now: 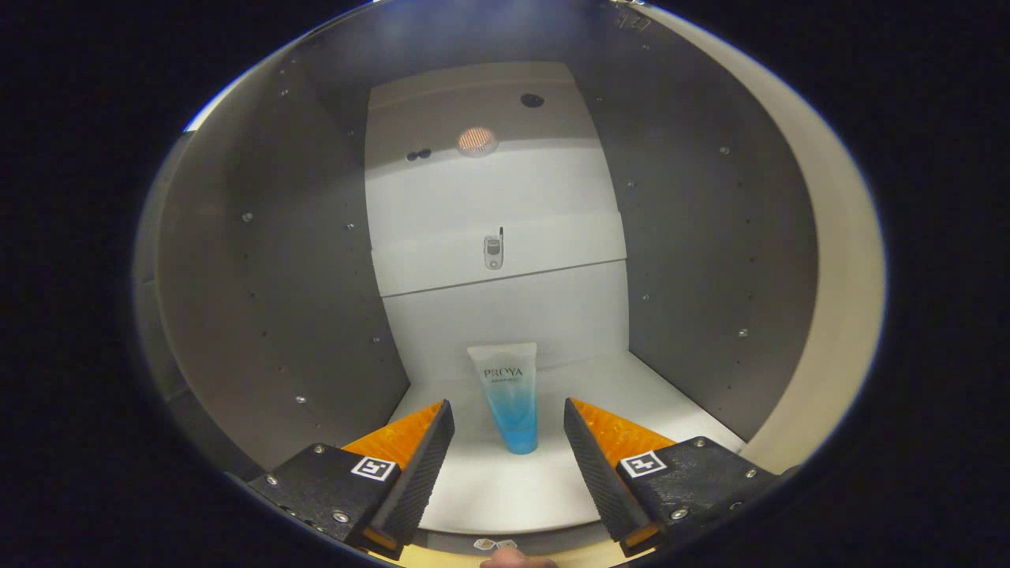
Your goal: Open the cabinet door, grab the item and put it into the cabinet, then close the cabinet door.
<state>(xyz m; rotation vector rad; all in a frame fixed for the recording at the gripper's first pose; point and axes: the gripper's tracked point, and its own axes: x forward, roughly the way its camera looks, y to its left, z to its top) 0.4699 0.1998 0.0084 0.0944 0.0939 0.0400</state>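
Observation:
A tube (509, 397), white at its top and blue toward its cap, stands cap-down on the white floor (489, 489) inside the cabinet. It sits just ahead of my gripper (509, 414), about level with the fingertips and in the gap between them, touching neither. My gripper is open, with a clear space on each side of the tube. I look straight into the cabinet, whose grey side walls (292, 300) rise left and right and whose white back panel (497, 213) stands behind the tube.
A small metal fitting (493, 252) is fixed on the back panel above the tube. The cabinet's pale front edge (844, 300) curves along the right. The side walls carry rows of small holes. A fingertip (517, 560) shows below the fingers.

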